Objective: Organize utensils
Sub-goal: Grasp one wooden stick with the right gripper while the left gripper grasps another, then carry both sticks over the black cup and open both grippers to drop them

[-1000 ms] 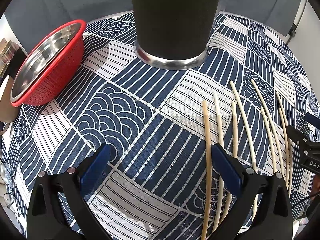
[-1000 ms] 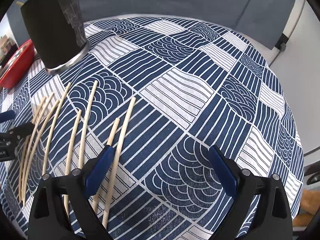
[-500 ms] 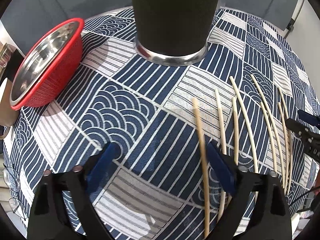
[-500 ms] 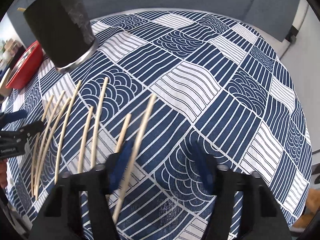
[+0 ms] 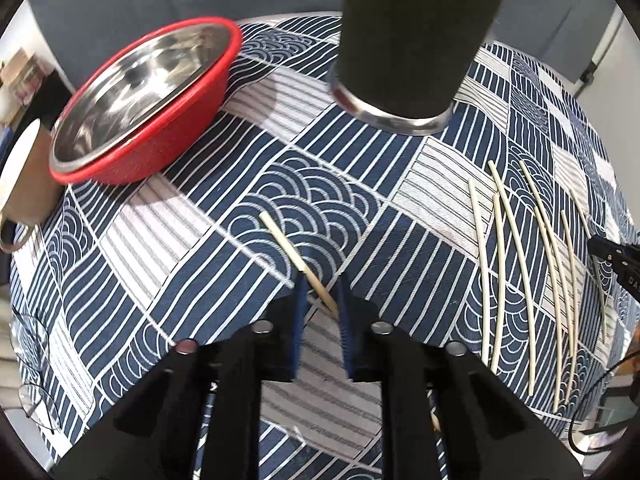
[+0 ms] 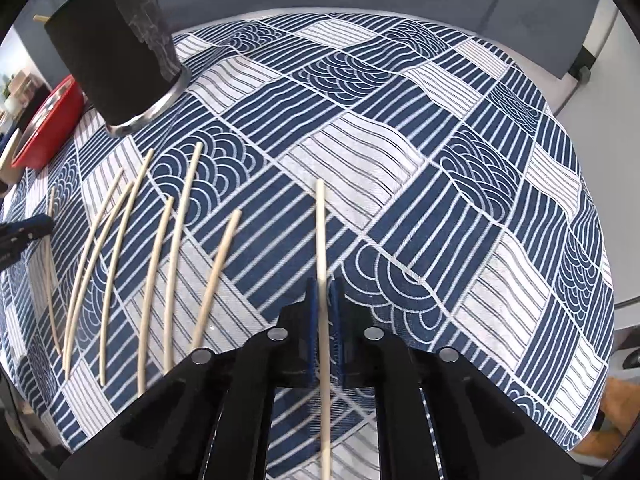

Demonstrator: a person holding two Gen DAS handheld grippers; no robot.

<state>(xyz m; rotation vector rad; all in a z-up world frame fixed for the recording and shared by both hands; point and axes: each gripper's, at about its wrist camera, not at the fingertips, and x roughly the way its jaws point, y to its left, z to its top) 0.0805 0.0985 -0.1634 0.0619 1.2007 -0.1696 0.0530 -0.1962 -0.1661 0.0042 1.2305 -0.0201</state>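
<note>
Left gripper (image 5: 322, 292): jaws closing on one chopstick (image 5: 296, 260), skewed. Right gripper (image 6: 323, 292): clamped on another chopstick (image 6: 320, 232). Spares lie on tablecloth (image 6: 400, 160). Advice: lift level, tip-first into black cup (image 5: 412, 40).
</note>
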